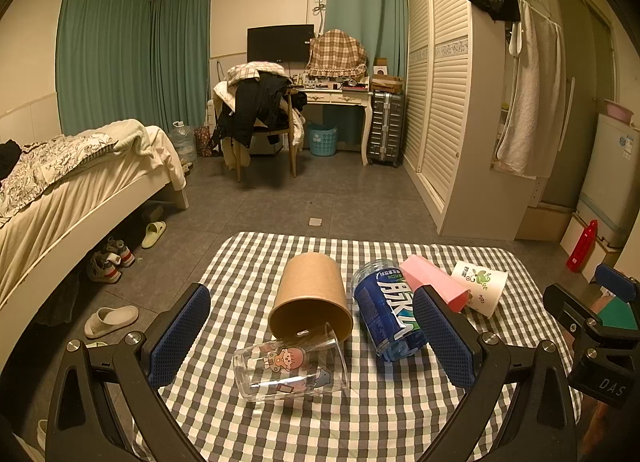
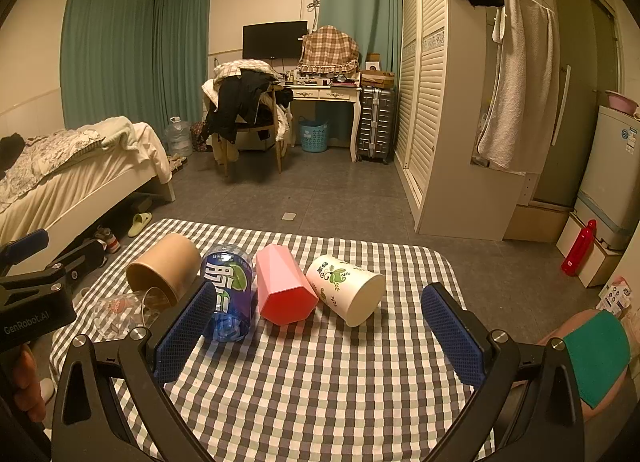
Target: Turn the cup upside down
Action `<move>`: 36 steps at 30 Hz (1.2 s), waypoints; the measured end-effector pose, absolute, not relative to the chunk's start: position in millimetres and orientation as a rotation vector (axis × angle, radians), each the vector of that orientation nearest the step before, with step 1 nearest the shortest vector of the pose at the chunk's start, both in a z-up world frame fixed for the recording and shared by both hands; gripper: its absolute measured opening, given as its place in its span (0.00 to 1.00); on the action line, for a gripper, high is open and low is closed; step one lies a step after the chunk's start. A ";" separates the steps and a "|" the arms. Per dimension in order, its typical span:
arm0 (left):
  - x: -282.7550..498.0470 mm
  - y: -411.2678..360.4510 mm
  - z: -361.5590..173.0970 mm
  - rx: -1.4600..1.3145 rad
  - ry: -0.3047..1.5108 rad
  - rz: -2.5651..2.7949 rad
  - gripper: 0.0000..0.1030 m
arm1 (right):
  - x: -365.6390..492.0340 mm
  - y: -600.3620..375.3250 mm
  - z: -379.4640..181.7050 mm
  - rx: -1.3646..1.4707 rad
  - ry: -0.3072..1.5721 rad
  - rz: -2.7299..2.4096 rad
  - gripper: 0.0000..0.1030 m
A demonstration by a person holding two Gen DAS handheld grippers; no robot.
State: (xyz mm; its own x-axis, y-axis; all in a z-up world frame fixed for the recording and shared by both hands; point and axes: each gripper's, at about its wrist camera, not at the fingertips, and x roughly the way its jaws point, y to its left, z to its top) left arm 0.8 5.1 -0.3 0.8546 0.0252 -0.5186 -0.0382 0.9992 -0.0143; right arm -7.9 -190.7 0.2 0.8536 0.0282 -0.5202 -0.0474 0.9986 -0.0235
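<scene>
Cups: five on their sides on checked tabletop point(image 2: 320, 382); clear cartoon-printed glass cup point(image 1: 290, 368) between spread left jaws; right jaws likewise spread, holding nothing.

Clear glass cup point(image 1: 290, 368), matt kraft-paper cup point(image 1: 312, 294)

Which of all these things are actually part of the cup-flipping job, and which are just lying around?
Part of the job: glass cup, brown paper cup, blue cup, pink cup, white cup.

Lying about: slippers, red bottle, suitcase.
</scene>
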 end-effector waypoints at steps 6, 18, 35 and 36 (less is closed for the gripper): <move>0.8 5.1 -0.3 -0.024 0.545 0.034 1.00 | -8.2 -190.4 0.0 -0.038 0.547 0.045 1.00; 0.8 5.1 -0.4 -0.024 0.545 0.033 1.00 | -9.3 -188.7 0.5 -0.043 0.545 0.051 1.00; 10.0 39.0 3.7 -0.020 0.546 0.060 1.00 | -1.2 -159.4 -5.6 -0.077 0.603 0.126 1.00; 12.7 43.7 2.9 -0.016 0.544 0.084 1.00 | 1.2 -154.9 -8.3 -0.081 0.611 0.133 1.00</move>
